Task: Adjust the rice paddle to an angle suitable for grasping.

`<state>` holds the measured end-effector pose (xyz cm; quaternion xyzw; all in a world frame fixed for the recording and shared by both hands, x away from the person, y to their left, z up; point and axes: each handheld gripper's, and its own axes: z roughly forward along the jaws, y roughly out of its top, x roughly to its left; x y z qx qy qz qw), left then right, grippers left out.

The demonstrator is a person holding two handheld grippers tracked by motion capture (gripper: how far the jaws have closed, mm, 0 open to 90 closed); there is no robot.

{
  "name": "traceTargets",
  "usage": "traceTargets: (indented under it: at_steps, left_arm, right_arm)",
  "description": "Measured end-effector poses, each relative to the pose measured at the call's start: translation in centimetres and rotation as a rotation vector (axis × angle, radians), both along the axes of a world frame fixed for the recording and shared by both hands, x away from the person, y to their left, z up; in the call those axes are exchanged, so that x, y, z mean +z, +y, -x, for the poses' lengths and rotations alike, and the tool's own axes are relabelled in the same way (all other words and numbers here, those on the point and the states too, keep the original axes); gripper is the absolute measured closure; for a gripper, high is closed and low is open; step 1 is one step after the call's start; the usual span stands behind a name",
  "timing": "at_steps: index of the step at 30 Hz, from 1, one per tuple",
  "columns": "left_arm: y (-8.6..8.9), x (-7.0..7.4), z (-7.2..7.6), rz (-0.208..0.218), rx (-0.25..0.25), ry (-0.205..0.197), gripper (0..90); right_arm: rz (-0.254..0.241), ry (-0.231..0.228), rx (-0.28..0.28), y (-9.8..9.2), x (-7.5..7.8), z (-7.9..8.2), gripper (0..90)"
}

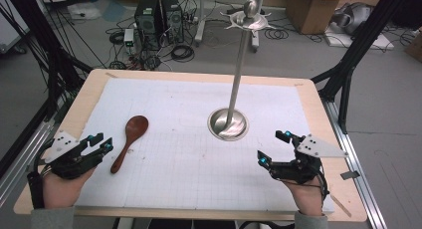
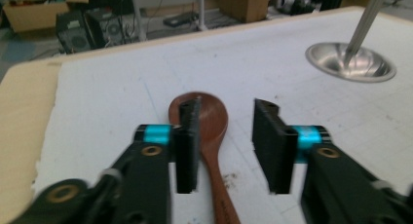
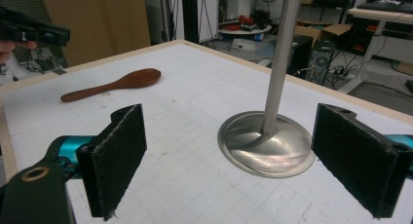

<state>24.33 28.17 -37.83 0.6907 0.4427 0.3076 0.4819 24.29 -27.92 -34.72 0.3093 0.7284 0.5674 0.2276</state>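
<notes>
Two grippers sit low over the near half of the desk (image 1: 84,97) in the high view, the left gripper (image 1: 101,143) at the near left and the right gripper (image 1: 272,147) at the near right, each held in a hand that enters from the bottom edge. A wooden spoon (image 1: 129,142) lies flat on the white gridded mat (image 1: 189,164) just beside the left gripper; its long axis runs on a slight diagonal, bowl toward the far side of the desk and handle end coming back toward the person and a little to the left. The left gripper's fingers are parted, their tips near the handle but not touching it. A metal stand (image 1: 229,123) with a round dished base and a tall upright pole rises right of centre, well apart from the spoon. The right gripper's fingers are spread wide with nothing between them. In the left gripper view, the spoon (image 2: 207,136) runs away from the camera, bowl farthest and handle passing below and between the two fingers (image 2: 188,146), closer to the one on the left; they are apart and press on nothing. In the right gripper view, the fingers (image 3: 118,158) stand wide apart, framing the stand's base (image 3: 265,143), while the spoon (image 3: 114,84) lies farther off at the upper left, bowl pointing right.
</notes>
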Motion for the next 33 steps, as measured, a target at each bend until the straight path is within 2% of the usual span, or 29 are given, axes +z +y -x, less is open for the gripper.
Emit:
traceTargets:
  at_steps: [2, 3, 4, 5, 6, 7, 8, 11, 12, 13, 14, 21, 24, 27, 33]
  left_arm:
    - [0.0, -0.3, -0.1, -0.012, 0.003, 0.004, 74.1]
    - [0.0, -0.5, -0.2, -0.021, 0.006, 0.013, 74.1]
    - [0.0, -1.1, -0.5, -0.040, 0.000, 0.037, 82.2]
    - [0.0, -1.1, -0.5, -0.040, 0.000, 0.037, 85.3]
    - [-0.1, -1.7, -0.8, -0.065, -0.012, 0.062, 87.5]
    - [-0.1, -1.7, -0.8, -0.065, -0.012, 0.062, 88.4]
    - [-0.2, -2.5, -1.2, -0.106, -0.029, 0.096, 88.8]
    - [-0.3, -3.3, -1.6, -0.106, -0.039, 0.119, 89.3]
    - [-0.6, -4.1, -1.9, -0.119, -0.044, 0.140, 89.3]
    - [-0.6, -4.1, -1.9, -0.119, -0.044, 0.140, 89.4]
    - [-0.7, -4.7, -2.2, -0.142, -0.046, 0.158, 89.4]
    - [0.4, -6.0, -2.8, -0.144, -0.014, 0.198, 89.4]
    - [0.7, -6.6, -3.0, -0.146, -0.009, 0.233, 89.4]
    - [0.7, -7.0, -3.1, -0.150, -0.026, 0.257, 89.4]
    - [0.2, -7.0, -2.9, -0.151, -0.079, 0.261, 89.5]
  right_arm:
    - [0.000, 0.002, 0.002, 0.0, 0.0, 0.1, 11.4]
    - [0.000, 0.002, 0.002, 0.0, 0.0, 0.1, 11.4]
    - [0.006, -0.003, 0.007, 0.1, 0.0, 0.1, 11.4]
    - [0.006, -0.003, 0.007, 0.1, 0.0, 0.1, 11.4]
    - [0.012, 0.006, 0.008, 0.1, -0.1, 0.2, 11.5]
    - [0.012, 0.006, 0.008, 0.1, -0.1, 0.2, 11.5]
    - [0.015, 0.003, 0.008, 0.1, -0.1, 0.2, 11.4]
    - [0.016, 0.005, 0.006, 0.0, -0.1, 0.3, 11.4]
    - [0.015, 0.009, 0.004, 0.0, -0.2, 0.3, 11.5]
    - [0.015, 0.009, 0.004, 0.0, -0.2, 0.3, 11.5]
    - [0.019, 0.008, 0.004, 0.0, -0.3, 0.3, 11.4]
    - [0.038, 0.015, 0.011, 0.1, -0.4, 0.4, 11.4]
    - [0.031, 0.007, 0.009, -0.1, -0.4, 0.5, 11.4]
    - [0.033, 0.010, 0.009, -0.1, -0.4, 0.4, 11.5]
    - [0.042, 0.020, 0.014, 0.3, -0.7, 0.1, 11.4]
